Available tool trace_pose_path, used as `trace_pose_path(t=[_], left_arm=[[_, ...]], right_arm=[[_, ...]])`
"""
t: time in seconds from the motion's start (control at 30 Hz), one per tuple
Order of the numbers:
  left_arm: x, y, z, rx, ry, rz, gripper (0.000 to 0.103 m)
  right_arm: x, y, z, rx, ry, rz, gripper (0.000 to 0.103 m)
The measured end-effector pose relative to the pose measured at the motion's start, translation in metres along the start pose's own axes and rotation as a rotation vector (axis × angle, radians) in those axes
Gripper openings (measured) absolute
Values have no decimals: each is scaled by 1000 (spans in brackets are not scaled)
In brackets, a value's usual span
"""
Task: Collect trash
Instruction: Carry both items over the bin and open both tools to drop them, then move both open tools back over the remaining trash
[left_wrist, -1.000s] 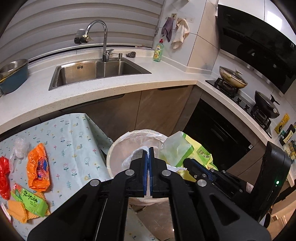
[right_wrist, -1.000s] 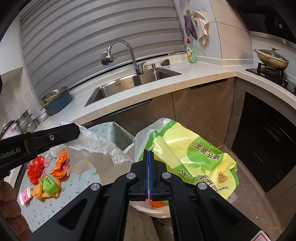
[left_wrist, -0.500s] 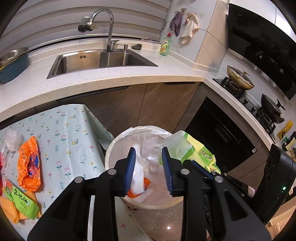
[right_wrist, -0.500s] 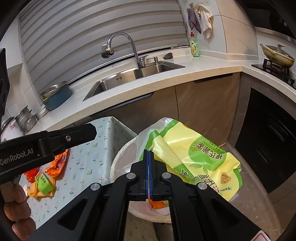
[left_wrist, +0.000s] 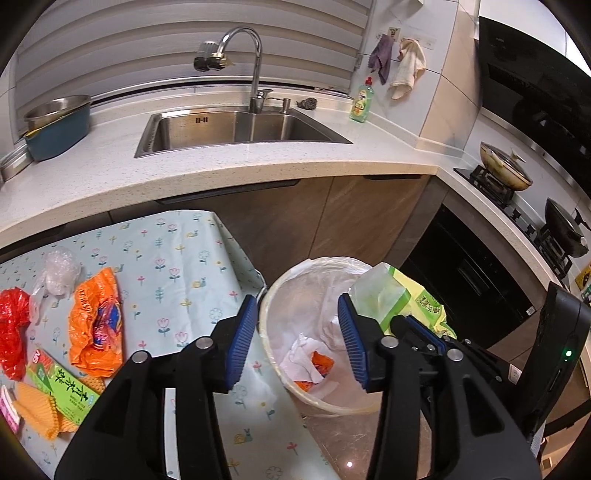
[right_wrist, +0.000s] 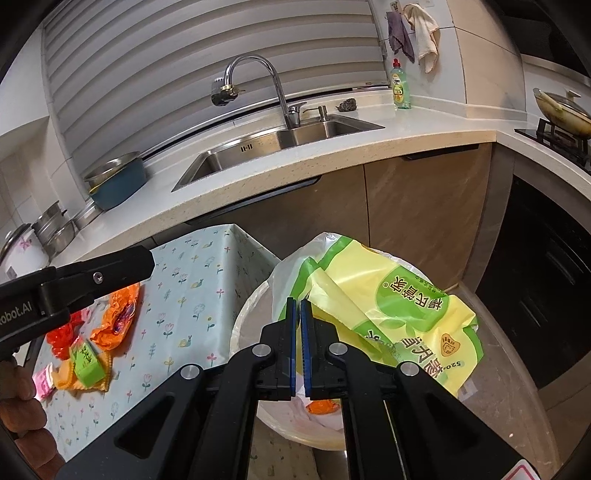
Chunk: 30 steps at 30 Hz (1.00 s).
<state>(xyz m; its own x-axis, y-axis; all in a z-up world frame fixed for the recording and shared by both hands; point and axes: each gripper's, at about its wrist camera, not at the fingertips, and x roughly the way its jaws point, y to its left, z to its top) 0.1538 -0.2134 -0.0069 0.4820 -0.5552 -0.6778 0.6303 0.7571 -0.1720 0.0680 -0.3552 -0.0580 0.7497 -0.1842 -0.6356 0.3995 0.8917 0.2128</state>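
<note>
Left tongs (left_wrist: 297, 338) spread wide, empty, above bin (left_wrist: 273, 314); some trash inside. Right tongs (right_wrist: 298, 345) clenched on green bag (right_wrist: 399, 314); wrappers (left_wrist: 96, 325) left of them remain

Left claw (left_wrist: 297, 338) opened wide, white wrapper (left_wrist: 301, 363) dropped into bin (left_wrist: 269, 317); right claw (right_wrist: 298, 343) parted slightly.

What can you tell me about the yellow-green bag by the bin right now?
The yellow-green bag is a large, crinkled plastic package, pale yellow with green panels, printed characters and a small orange-brown logo. It looks empty and floppy. It hangs over the trash bin, draping past the far rim, tilted rather than lying flat. The right gripper is nearly closed at its near edge, apparently pinching it, with a narrow slit visible between the pads. In the left wrist view its pale translucent end sticks up above the bin liner.
</note>
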Motion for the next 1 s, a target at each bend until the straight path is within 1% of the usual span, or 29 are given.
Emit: trace_pose_path(t=[0.03, 0.1, 0.17, 0.37, 0.43, 0.57, 0.63, 0.7, 0.77, 0.87, 1.0], left_arm=[[-1, 2, 0, 0, -4, 9, 47], [-3, 7, -1, -8, -8, 24, 53], [-7, 12, -3, -15, -15, 39, 55], [-17, 29, -7, -35, -28, 76, 60], [-23, 36, -9, -46, -34, 84, 60], [-37, 53, -13, -72, -51, 108, 64], [-45, 63, -16, -84, -60, 124, 64], [-53, 74, -21, -99, -69, 144, 69], [-61, 86, -25, -116, -76, 165, 70], [-74, 108, -33, -144, -80, 203, 70], [-89, 140, -46, -189, -81, 257, 71]], right_arm=[[0, 2, 0, -1, -1, -1, 9], [-1, 5, 0, -3, -7, -5, 19], [-4, 8, 0, -3, -14, -7, 26], [-12, 21, 3, -21, -36, -11, 40], [-16, 27, 4, -25, -41, -8, 41], [-24, 42, 5, -37, -50, 8, 42], [-29, 54, 3, -50, -54, 19, 46], [-33, 65, 1, -65, -56, 33, 48], [-36, 79, -1, -82, -54, 49, 49], [-39, 100, -6, -106, -50, 76, 52], [-40, 131, -13, -143, -37, 117, 52]])
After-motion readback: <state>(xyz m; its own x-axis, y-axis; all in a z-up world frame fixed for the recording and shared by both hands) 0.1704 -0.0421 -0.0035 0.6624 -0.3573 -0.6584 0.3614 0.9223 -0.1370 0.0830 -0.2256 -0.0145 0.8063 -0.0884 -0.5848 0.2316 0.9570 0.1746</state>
